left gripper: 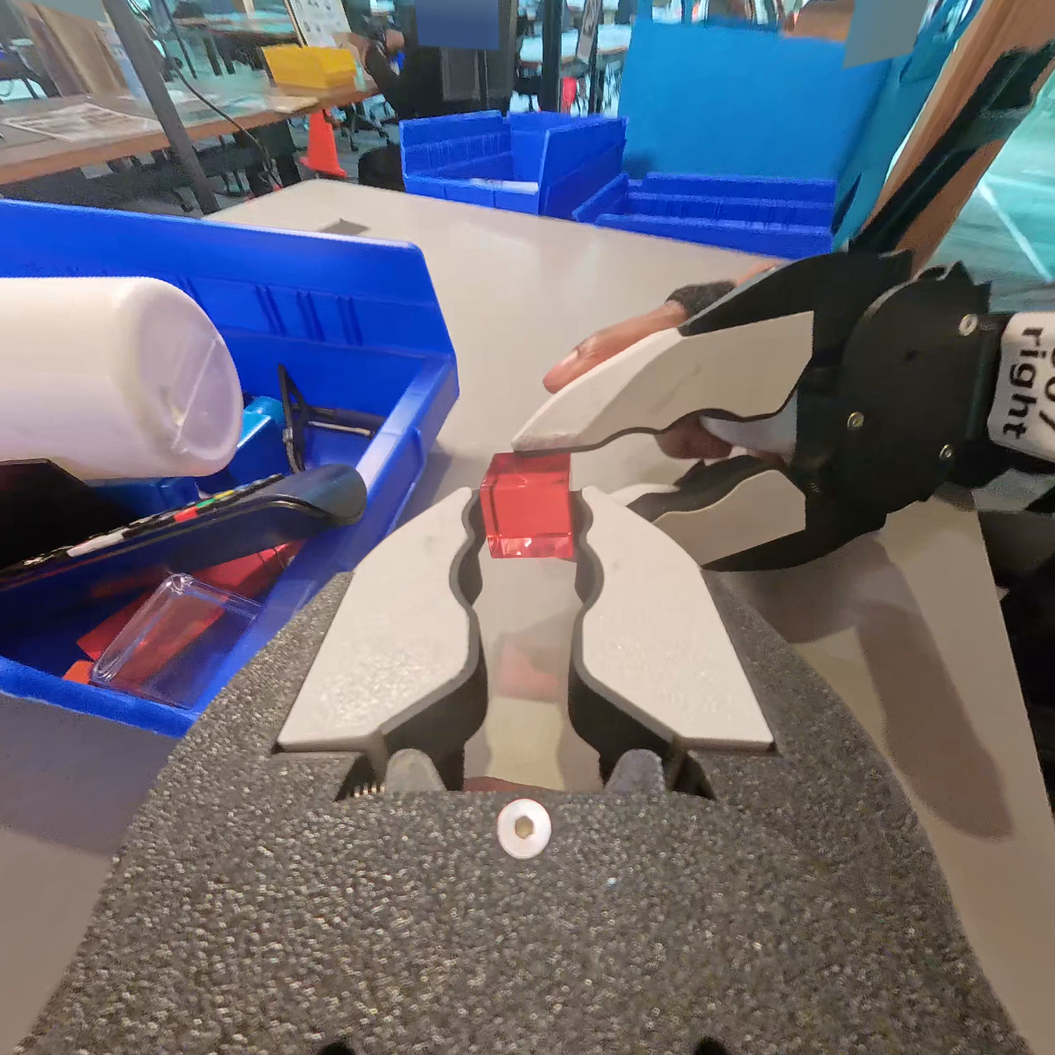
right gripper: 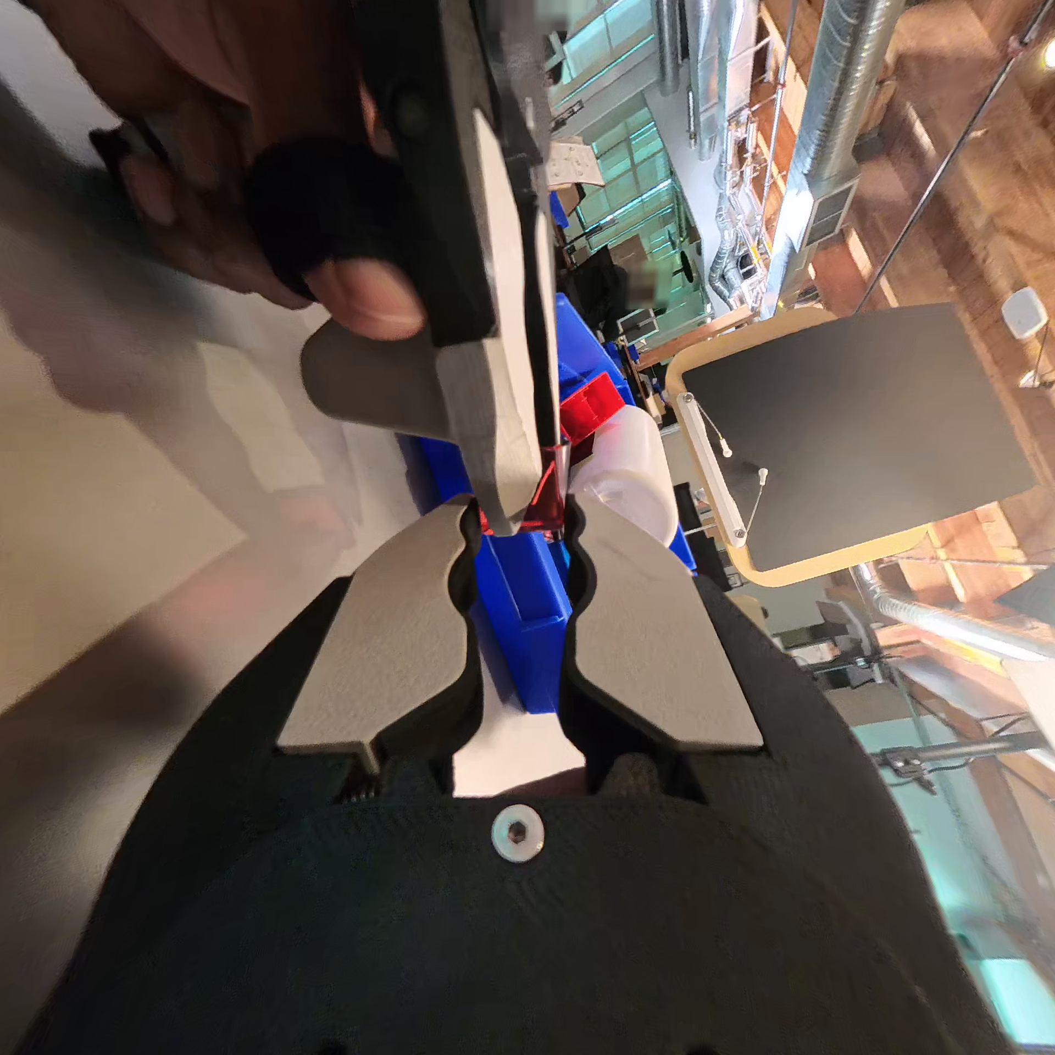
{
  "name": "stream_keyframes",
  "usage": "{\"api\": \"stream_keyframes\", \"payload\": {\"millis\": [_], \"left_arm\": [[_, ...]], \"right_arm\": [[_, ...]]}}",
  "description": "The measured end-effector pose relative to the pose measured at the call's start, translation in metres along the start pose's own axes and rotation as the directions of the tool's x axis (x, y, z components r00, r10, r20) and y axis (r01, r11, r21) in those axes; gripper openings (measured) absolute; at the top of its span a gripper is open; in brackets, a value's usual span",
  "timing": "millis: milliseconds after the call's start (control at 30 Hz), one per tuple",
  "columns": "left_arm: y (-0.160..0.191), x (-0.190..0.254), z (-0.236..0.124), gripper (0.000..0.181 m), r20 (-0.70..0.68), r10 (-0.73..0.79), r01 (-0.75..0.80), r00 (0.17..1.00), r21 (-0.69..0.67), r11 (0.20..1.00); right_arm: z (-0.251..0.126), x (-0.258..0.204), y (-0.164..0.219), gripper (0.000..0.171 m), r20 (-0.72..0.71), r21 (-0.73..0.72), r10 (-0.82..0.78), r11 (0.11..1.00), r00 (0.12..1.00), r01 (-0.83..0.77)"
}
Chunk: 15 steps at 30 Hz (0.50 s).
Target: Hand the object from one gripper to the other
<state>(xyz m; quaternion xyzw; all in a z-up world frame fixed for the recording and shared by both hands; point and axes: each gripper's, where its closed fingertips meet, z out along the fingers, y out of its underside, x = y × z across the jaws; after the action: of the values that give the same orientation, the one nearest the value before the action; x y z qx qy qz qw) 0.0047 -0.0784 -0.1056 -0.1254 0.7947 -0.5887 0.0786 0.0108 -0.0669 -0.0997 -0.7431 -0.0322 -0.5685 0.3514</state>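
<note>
A red see-through cube (left gripper: 525,514) is held above the grey table (left gripper: 571,274). My left gripper (left gripper: 526,502) is shut on its two sides. My right gripper (left gripper: 576,479) comes in from the right, turned on its side. Its upper finger lies on the cube's top and its lower fingertip is hidden behind my left finger. In the right wrist view, my right gripper (right gripper: 522,516) has both pads against the cube (right gripper: 551,496). The left gripper's fingers (right gripper: 502,434) reach down from above, seen edge-on, and cover part of the cube.
A blue bin (left gripper: 399,319) stands close on the left. It holds a white bottle (left gripper: 114,377), a dark remote (left gripper: 188,525) and a clear case (left gripper: 171,639). More blue bins (left gripper: 514,154) stand at the table's far edge. A person's hand (left gripper: 616,337) grips the right gripper. My two grippers' fingertips are within a few centimetres of each other.
</note>
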Motion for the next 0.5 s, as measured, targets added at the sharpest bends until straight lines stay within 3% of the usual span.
{"api": "stream_keyframes", "payload": {"millis": [133,300,500], "left_arm": [[-0.022,-0.002,-0.006,0.029,-0.031,-0.134,0.137,0.99,0.169,0.976],[-0.05,-0.004,-0.019,0.029,-0.199,-0.359,0.41,0.912,0.388,0.825],[-0.047,-0.004,-0.013,0.029,-0.345,-0.513,0.618,0.786,0.397,0.679]], "right_arm": [[0.0,0.013,-0.004,0.032,0.0,0.036,0.242,0.97,0.97,-0.242],[-0.001,0.026,-0.013,0.038,0.026,0.121,0.495,0.861,0.868,-0.495],[0.005,0.027,-0.023,0.039,-0.01,0.168,0.501,0.854,0.866,-0.492]]}}
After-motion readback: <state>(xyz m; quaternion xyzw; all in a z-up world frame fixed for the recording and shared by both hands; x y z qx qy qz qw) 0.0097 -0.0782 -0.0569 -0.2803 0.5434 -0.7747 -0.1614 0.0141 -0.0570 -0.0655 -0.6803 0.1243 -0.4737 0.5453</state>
